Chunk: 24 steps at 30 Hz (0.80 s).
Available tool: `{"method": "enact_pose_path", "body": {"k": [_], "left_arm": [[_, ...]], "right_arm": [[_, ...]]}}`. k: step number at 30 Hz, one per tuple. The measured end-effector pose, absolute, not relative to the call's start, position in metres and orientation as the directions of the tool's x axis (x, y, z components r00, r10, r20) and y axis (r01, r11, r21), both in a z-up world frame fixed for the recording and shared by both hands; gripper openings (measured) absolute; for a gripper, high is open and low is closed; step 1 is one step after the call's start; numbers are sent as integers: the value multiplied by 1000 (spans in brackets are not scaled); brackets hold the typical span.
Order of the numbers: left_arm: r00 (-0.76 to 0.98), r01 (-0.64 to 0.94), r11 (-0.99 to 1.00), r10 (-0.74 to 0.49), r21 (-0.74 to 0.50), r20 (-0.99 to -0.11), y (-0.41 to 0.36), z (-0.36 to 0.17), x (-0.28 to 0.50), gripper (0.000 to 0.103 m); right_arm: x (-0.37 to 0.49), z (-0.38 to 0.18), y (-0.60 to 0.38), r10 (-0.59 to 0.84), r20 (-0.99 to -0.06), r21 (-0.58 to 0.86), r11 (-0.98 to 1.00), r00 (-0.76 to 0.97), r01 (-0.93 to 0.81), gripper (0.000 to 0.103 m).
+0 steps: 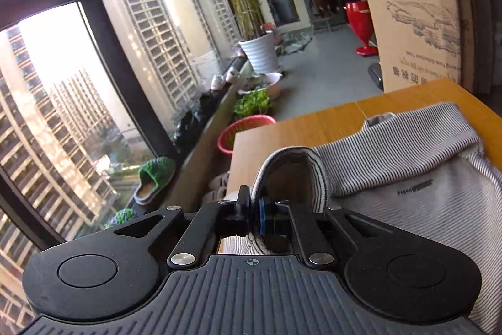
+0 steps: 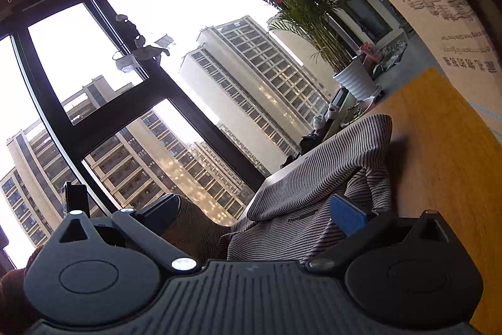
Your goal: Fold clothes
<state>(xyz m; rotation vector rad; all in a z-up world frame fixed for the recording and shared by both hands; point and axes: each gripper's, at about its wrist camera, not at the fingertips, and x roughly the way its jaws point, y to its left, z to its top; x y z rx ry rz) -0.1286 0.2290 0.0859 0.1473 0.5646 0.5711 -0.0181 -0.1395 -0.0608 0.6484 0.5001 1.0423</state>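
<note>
Shirt [image 1: 408, 165] lengthwise along table [image 1: 313, 121]

The shirt [image 1: 392, 165] has thin grey and white stripes. The table [image 1: 313, 121] is yellow-brown wood. The basket [image 1: 241, 131] is pink. The slipper [image 1: 155, 178] is green.

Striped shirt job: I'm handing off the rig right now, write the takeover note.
Left gripper: shut on a raised fold of the striped shirt.
Right gripper: open, fingers straddling bunched shirt cloth, nothing clamped.
Shirt: on the wooden table, near the window-side edge, partly lifted and rumpled.
Done: one edge picked up.
Left: probably close the right gripper on the cloth, carry the fold over, flatten, finish folding.
</note>
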Motion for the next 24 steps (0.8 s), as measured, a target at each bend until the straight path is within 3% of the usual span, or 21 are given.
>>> {"method": "enact_pose_path", "body": {"k": [4,7,13,17,20,21,22,24], "left_arm": [[730,-558,820,557,125,-397,252,138,-117,6],[750,-566,820,554,85,-360,253,157,-112,3],[793,-516,849,523,113,-312,228,182,-96,3],[814,-433,862,499,264,-297,195,176,-93,3],[814,-335,839,487,428,-318,171,141,-94,14],[812,-295,825,482,482,-328,164,127,-94,30],[808,-246,804,479,542,-343,157,107,-94,53],[796,-155,755,477,638,-371,149,74,-97,63]], "right_arm": [[-17,-62,-139,901,-90,704,360,425,-612,103],[-16,-64,-139,895,-106,713,372,434,-594,103],[-16,-65,-137,892,-120,709,384,435,-592,103],[-16,-65,-137,887,-131,707,397,443,-585,103],[-16,-66,-136,884,-140,707,404,446,-580,103],[-16,-66,-136,883,-143,707,407,447,-579,103],[-16,-66,-136,882,-146,706,410,447,-577,103],[-16,-67,-135,880,-157,703,418,448,-575,103]]}}
